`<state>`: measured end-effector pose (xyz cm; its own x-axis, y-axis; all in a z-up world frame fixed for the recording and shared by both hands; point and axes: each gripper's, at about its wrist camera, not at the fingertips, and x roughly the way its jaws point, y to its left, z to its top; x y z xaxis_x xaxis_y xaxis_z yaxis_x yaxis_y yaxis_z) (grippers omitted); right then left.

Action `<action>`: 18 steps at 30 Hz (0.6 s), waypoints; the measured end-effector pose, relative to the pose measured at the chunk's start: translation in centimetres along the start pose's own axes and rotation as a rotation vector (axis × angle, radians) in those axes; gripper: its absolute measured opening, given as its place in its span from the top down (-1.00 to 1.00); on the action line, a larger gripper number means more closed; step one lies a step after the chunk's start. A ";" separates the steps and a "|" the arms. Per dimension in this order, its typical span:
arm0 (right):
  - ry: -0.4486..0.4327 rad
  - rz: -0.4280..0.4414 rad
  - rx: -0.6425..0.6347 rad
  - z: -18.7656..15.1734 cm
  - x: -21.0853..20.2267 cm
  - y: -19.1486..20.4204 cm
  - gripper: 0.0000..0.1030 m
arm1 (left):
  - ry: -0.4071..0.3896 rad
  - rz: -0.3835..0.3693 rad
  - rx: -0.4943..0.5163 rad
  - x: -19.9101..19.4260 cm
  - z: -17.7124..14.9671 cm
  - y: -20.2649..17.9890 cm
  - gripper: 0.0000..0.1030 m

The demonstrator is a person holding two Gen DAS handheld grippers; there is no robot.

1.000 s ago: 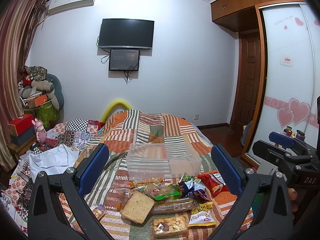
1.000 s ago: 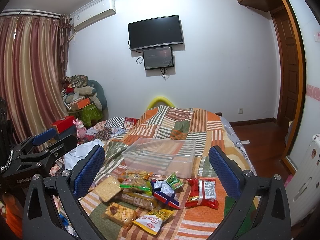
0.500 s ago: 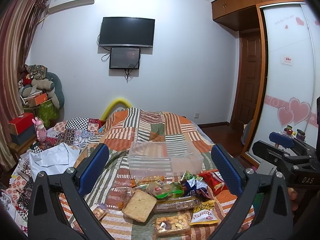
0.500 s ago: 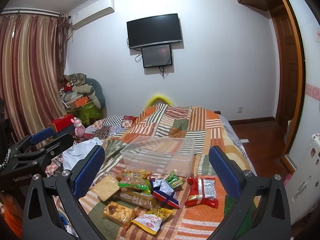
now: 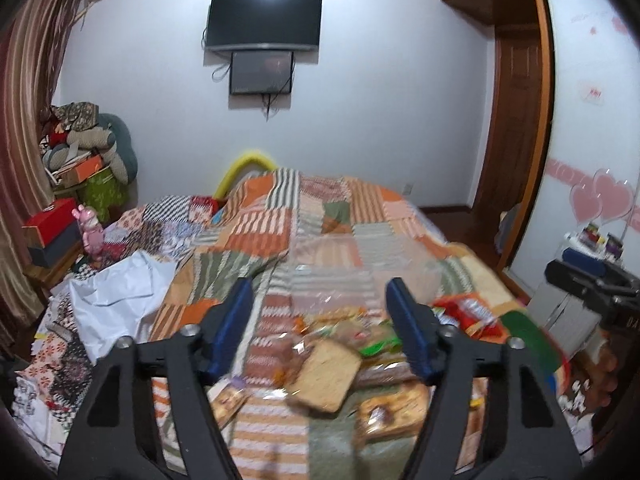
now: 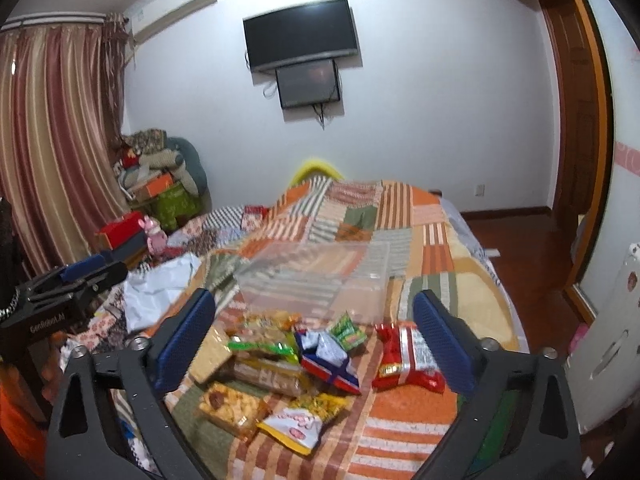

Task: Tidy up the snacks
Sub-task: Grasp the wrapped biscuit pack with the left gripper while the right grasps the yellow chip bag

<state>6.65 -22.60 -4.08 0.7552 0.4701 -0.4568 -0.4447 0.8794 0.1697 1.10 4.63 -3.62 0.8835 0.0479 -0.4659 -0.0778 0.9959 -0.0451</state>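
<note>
A heap of snack packets (image 6: 288, 364) lies on a patchwork quilt (image 6: 404, 216) at the near end of a bed, with a red packet (image 6: 408, 356) on its right side. Just beyond sits an empty clear plastic bin (image 6: 320, 280). The left tool (image 5: 320, 332) hovers over the heap, jaws closing on nothing. The right tool (image 6: 316, 340) hangs above the packets, wider apart, also closing and empty.

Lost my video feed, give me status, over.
Both grippers closing, nothing between the jaws. Snacks piled loose on quilt; clear bin behind them, empty. Nothing blocking.
</note>
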 end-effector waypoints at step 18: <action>0.302 0.015 0.069 -5.3 5.2 -1.6 -0.30 | 0.363 0.061 -0.134 7.2 -8.0 10.2 0.34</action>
<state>8.71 -21.96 -11.38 0.5672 0.4487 -0.6907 -0.4129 0.8805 0.2329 2.95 14.56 -14.45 0.6563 0.0532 -0.7526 -0.2063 0.9721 -0.1112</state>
